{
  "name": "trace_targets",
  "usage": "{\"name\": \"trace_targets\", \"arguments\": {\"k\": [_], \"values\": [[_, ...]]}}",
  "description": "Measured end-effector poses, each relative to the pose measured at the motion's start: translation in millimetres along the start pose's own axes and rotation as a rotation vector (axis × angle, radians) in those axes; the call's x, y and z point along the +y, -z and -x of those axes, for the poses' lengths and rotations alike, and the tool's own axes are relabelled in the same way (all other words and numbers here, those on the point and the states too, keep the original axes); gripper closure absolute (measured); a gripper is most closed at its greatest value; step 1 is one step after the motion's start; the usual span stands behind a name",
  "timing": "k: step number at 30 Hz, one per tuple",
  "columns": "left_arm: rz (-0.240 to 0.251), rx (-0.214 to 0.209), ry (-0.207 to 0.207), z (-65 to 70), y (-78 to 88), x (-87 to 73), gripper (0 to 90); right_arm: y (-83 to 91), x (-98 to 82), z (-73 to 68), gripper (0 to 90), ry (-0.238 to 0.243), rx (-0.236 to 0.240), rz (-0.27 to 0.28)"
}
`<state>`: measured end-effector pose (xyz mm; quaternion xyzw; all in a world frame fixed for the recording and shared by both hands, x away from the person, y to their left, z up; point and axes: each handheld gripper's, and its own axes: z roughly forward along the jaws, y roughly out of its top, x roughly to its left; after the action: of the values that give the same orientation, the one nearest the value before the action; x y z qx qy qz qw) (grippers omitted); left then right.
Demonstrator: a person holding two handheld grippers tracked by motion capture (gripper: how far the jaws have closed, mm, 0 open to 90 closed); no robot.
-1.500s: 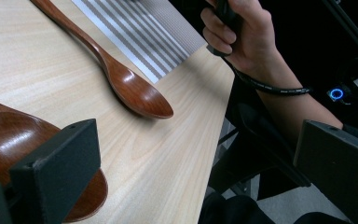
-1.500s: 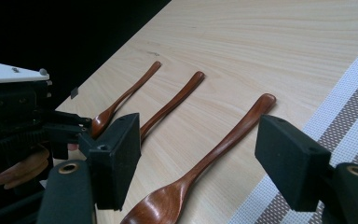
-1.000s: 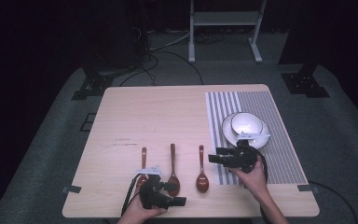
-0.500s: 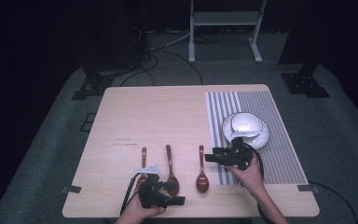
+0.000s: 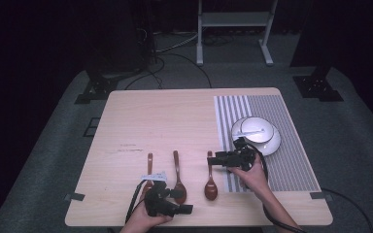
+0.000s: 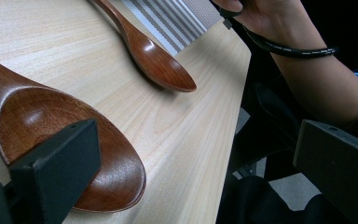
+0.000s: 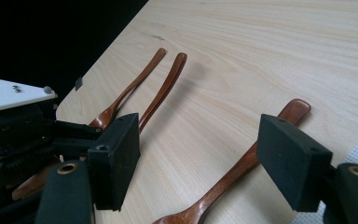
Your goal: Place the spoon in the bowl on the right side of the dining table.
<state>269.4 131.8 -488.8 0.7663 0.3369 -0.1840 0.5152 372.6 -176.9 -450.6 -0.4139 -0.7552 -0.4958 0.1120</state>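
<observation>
Three wooden spoons point(image 5: 210, 175) lay side by side near the table's point(image 5: 175, 116) front edge. Right gripper point(image 5: 222, 159) hovered spread over the rightmost handle; left gripper point(image 5: 175, 209) gaped by the middle bowl. Light, stiff, glossy, probably slick: grab mid-handle.

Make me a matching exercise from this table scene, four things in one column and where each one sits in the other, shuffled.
Things:
1. white bowl
2. right-hand wooden spoon
3. left claw
4. striped mat

Places:
A. covers the table's right part
B. at the near edge, by the bowls of the two left spoons
C. on the mat, on a white plate
D. on bare wood just left of the mat's edge

Pairs: 1-C, 2-D, 3-B, 4-A
</observation>
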Motion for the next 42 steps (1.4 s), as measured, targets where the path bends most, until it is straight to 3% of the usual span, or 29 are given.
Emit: {"name": "trace_targets", "arguments": {"k": [27, 42], "values": [[-0.004, -0.01, 0.0, -1.4, 0.8, 0.1, 0.0, -38.0, 22.3, -5.3, 29.3, 0.02, 0.042, -0.07], [0.001, -0.012, 0.0, -1.6, 0.9, -0.4, 0.0, -68.2, 33.1, -12.4, 29.3, 0.029, 0.073, -0.117]]}}
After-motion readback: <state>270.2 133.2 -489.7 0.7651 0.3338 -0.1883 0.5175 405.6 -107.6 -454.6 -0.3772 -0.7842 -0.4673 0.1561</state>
